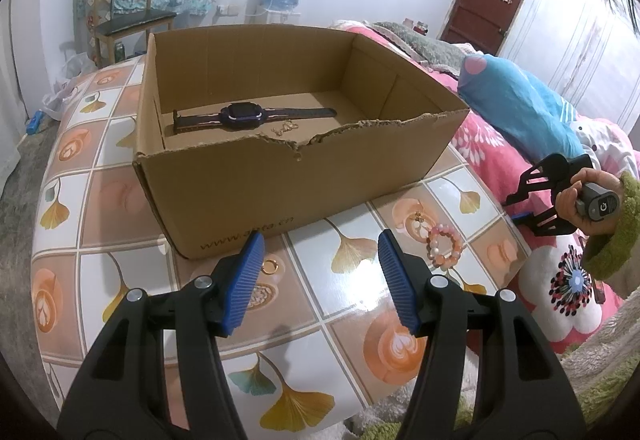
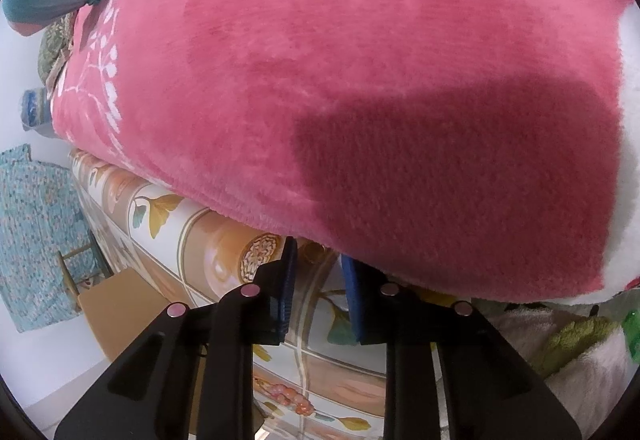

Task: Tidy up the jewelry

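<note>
Near the table's right edge lay a pink bead bracelet [image 1: 445, 247], with a small gold earring [image 1: 418, 218] just beyond it and a gold ring [image 1: 271, 266] beside the cardboard box [image 1: 304, 176]. Inside the box lay a watch [image 1: 244, 115] and a thin gold chain [image 1: 285, 128]. Over the table [image 1: 120, 196], the left gripper [image 1: 320, 272] stood half open, fingers empty. At the pink blanket [image 2: 360, 80], the right gripper [image 2: 318, 260] was narrowly parted, apparently holding nothing.
</note>
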### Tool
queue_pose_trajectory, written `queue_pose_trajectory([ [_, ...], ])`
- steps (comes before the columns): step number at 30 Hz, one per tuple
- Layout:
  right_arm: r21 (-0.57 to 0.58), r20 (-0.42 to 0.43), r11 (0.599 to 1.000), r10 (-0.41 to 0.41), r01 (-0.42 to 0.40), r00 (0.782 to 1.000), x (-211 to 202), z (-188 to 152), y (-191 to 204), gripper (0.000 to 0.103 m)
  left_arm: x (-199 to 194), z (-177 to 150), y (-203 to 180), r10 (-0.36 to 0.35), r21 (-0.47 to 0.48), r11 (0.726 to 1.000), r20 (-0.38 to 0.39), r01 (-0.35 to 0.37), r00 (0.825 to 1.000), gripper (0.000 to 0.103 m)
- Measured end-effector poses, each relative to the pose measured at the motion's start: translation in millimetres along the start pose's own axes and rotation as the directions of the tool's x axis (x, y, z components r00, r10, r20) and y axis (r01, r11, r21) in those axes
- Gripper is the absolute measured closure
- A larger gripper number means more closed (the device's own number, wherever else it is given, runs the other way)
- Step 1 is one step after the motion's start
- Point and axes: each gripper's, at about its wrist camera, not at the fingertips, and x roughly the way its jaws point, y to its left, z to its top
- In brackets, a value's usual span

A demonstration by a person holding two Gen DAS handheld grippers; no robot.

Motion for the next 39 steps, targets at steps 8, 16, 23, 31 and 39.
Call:
queue_pose_trajectory([
  [8,-0.002,-0.01,1.0,0.025,-0.025,1.0,-0.8,2.6,-0.1,0.09,-0.4,0.3,2.7,-0.002,-0.007,1.0,0.0,0.002,1.0,0.046],
  [16,0.011,-0.021,0.998,0.054,-0.054,0.998,-0.8,7.2,-6.7,0.095,0.5,-0.2,4.5,-0.002,-0.008,1.0,-0.002,0.002,1.0,0.046],
  [23,0.017,-0.028,0.997,0.082,-0.082,0.996,-1.9,10.4,-12.9,0.097,0.7,-0.3,4.5,-0.001,-0.007,1.0,-0.001,0.001,1.0,0.047],
  [31,0.037,-0.037,0.991,0.127,-0.126,0.991,-2.0,10.6,-21.6,0.099,-0.2,1.6,2.9,0.004,0.005,1.0,0.002,-0.004,1.0,0.046],
  [39,0.042,-0.045,0.984,0.172,-0.171,0.984,-6.3,11.9,-35.4,0.1,-1.6,2.8,-3.7,0.013,0.024,1.0,0.002,-0.013,1.0,0.047],
])
